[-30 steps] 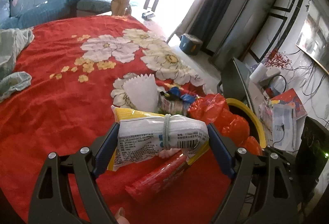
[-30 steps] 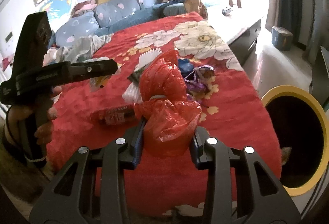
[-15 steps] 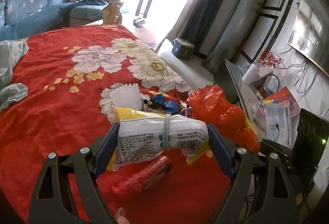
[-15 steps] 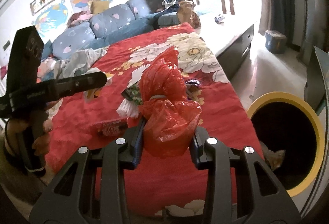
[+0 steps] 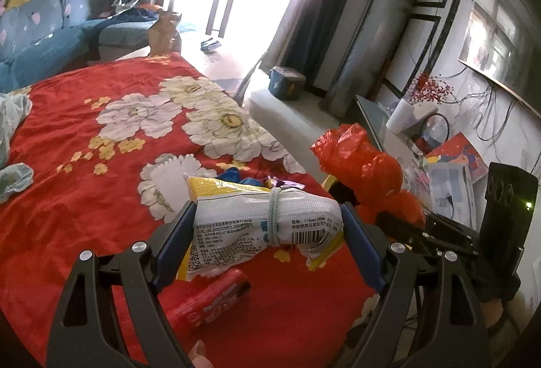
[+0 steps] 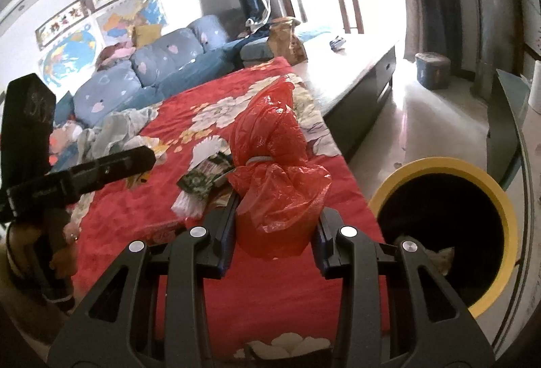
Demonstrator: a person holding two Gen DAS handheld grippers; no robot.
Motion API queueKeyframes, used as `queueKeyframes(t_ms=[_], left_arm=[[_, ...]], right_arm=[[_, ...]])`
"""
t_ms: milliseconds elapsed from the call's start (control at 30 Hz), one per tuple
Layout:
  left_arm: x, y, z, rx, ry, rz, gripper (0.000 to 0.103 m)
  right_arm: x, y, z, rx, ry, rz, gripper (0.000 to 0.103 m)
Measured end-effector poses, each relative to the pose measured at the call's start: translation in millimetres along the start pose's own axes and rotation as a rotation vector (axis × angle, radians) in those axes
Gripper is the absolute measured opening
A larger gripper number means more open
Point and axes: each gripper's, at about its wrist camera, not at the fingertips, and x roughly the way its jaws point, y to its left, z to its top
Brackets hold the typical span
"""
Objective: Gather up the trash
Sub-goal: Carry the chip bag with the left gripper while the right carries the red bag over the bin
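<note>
My left gripper is shut on a white and yellow snack packet bound with a rubber band, held above the red floral bedspread. To its right hangs a crumpled red plastic bag, with my right gripper shut on its lower part. A black bin with a yellow rim stands on the floor right of the bed, below and to the right of the bag. On the bed lie a red wrapper, a green packet and a white wrapper.
Crumpled clothes lie at the bed's far left, before a blue sofa. A low table with papers and cables stands right of the bin. A blue stool sits on the floor by the curtains.
Both grippers have risen and drifted towards the bin with their loads. The loose trash on the bed has dropped lower in view, and the bin's mouth looks larger in the right wrist view.
</note>
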Motion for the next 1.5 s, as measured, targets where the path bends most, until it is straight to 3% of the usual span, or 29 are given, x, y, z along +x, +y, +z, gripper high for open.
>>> queueKeyframes(t_ms=[933, 1500], left_arm=[[26.9, -69.4, 5.2, 0.130, 0.022, -0.076, 0.081], [48.4, -106.6, 0.5, 0.187, 0.033, -0.116, 0.081]], right_arm=[[-22.8, -53.8, 8.3, 0.128, -0.079, -0.105, 0.030], [-34.2, -95.9, 6.3, 0.205, -0.110, -0.212, 0.030]])
